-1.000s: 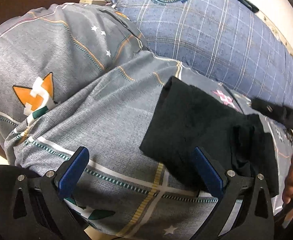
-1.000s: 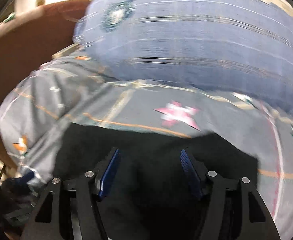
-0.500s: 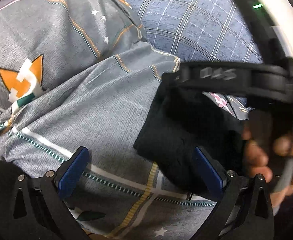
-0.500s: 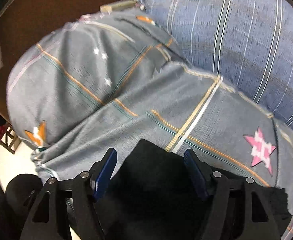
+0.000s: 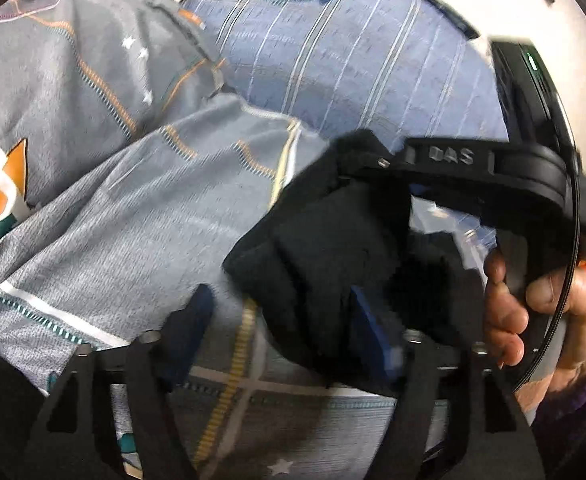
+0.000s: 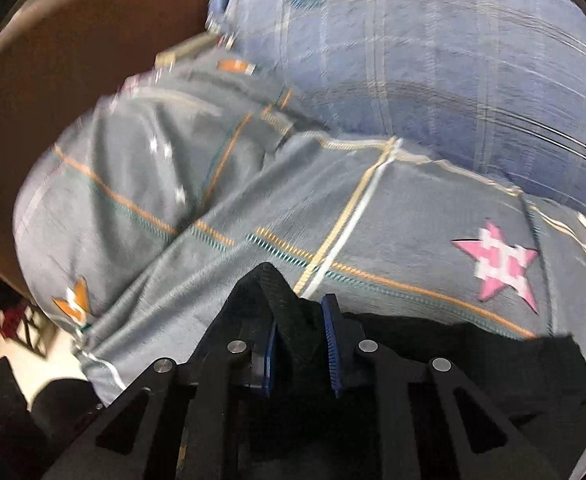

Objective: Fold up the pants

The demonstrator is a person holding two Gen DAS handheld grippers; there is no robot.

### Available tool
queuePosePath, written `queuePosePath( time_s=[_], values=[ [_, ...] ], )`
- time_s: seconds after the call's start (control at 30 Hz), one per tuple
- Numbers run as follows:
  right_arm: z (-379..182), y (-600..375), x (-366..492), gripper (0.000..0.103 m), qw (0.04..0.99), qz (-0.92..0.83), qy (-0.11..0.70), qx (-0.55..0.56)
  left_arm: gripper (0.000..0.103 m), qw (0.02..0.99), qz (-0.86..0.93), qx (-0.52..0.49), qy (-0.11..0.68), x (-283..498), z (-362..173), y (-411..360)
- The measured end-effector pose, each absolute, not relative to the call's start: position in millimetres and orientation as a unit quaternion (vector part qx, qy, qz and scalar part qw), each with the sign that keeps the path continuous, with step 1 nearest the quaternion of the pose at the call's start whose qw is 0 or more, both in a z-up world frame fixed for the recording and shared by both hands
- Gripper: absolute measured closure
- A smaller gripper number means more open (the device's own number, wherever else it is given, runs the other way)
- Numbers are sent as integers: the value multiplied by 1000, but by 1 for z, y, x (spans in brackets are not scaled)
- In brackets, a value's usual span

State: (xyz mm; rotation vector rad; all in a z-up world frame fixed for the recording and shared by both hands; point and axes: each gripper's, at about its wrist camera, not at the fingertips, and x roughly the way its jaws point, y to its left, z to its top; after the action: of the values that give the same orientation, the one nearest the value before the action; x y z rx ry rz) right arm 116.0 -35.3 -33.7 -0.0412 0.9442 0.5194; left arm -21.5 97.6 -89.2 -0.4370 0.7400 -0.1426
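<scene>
Now our right gripper (image 6: 299, 344), wide a moment ago, is closing on the black pants (image 6: 281, 300) low in frame, while our left gripper (image 5: 281, 328) narrows, holding nothing.

Left wrist view: close above the grey patterned bedspread (image 5: 105, 216), angled down along its own fingers. Right wrist view: equally close, tilted steeply down. Both share the black pants (image 5: 325, 264), the bedspread and the blue checked pillow (image 6: 453, 60) beyond
</scene>
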Motion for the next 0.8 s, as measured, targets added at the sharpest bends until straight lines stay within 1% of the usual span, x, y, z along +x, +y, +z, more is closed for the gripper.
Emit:
queuePosePath(
  time_s=[0.1, 0.33, 0.43, 0.57, 0.63, 0.67, 0.7, 0.73, 0.8],
  values=[
    [-17, -70, 108, 84, 874, 240, 422, 37, 18, 915, -91, -217, 328, -33, -83, 91],
    [-1, -157, 83, 85, 884, 234, 371, 160, 18, 926, -171, -151, 301, -43, -73, 46],
    [-3, -186, 73, 88, 882, 238, 360, 190, 18, 930, -189, -110, 297, -42, -65, 21],
    [-14, -229, 68, 88, 874, 234, 343, 253, 18, 944, -211, -21, 253, -44, -50, -15],
    [-20, -245, 70, 89, 872, 223, 341, 271, 31, 941, -237, 21, 240, -45, -45, -34],
    [-23, -254, 71, 90, 870, 219, 340, 281, 39, 935, -257, 58, 238, -48, -44, -52],
    [-25, -265, 71, 93, 869, 214, 337, 294, 40, 930, -265, 86, 239, -49, -45, -65],
    [-27, -275, 72, 93, 867, 209, 335, 305, 41, 924, -277, 111, 238, -49, -47, -79],
    [-31, -297, 72, 93, 867, 190, 330, 321, 42, 906, -322, 130, 241, -53, -49, -104]
  ],
)
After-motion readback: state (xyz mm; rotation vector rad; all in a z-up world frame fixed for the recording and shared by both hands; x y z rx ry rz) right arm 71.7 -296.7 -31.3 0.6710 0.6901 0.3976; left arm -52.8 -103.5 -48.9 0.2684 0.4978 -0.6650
